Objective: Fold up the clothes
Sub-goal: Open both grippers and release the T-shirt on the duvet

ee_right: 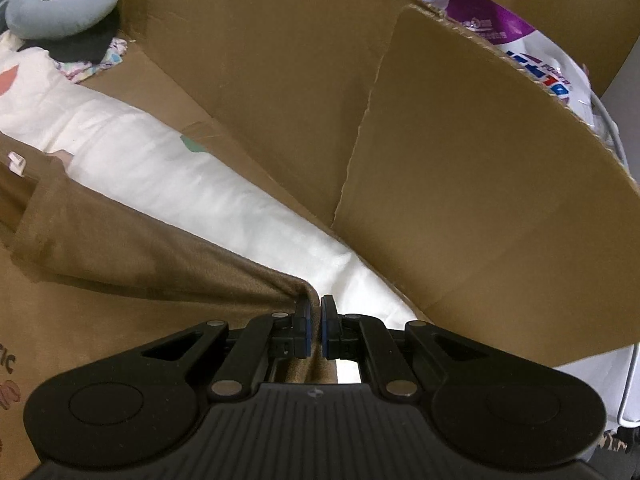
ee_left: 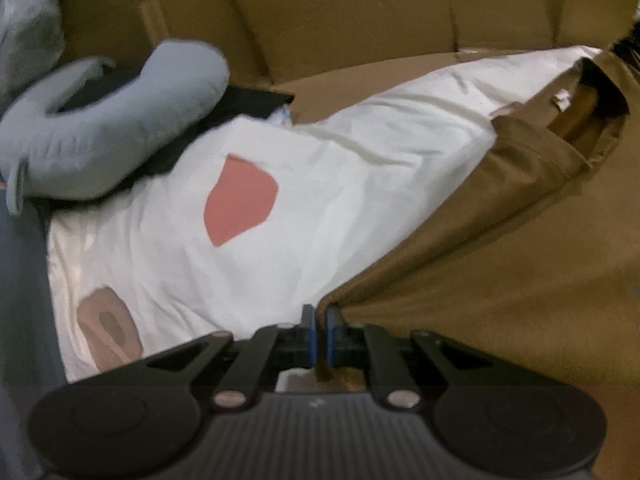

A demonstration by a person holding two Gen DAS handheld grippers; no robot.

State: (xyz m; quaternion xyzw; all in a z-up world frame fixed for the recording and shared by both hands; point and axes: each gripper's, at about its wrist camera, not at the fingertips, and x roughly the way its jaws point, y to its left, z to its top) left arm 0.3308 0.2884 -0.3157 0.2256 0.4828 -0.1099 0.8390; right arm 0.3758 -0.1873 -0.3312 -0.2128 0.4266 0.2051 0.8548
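The left tongs (ee_left: 319, 316) and right tongs (ee_right: 315, 306) are each clamped on an edge of the brown garment (ee_left: 460, 216), spread over cardboard (ee_left: 520, 300). A white sheet (ee_left: 320, 168) lies alongside; a grey neck pillow (ee_left: 120, 128) rests beyond.

We see matt brown cloth (ee_left: 460, 240), smooth white cotton bedding (ee_left: 320, 184) at ten o'clock, and rough matt cardboard (ee_right: 480, 200) beyond.

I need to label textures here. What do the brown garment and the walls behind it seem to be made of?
Brown garment: soft matte knit or fleece, probably; it drapes and creases. Walls: corrugated cardboard, with a torn fluted edge and fold lines showing.
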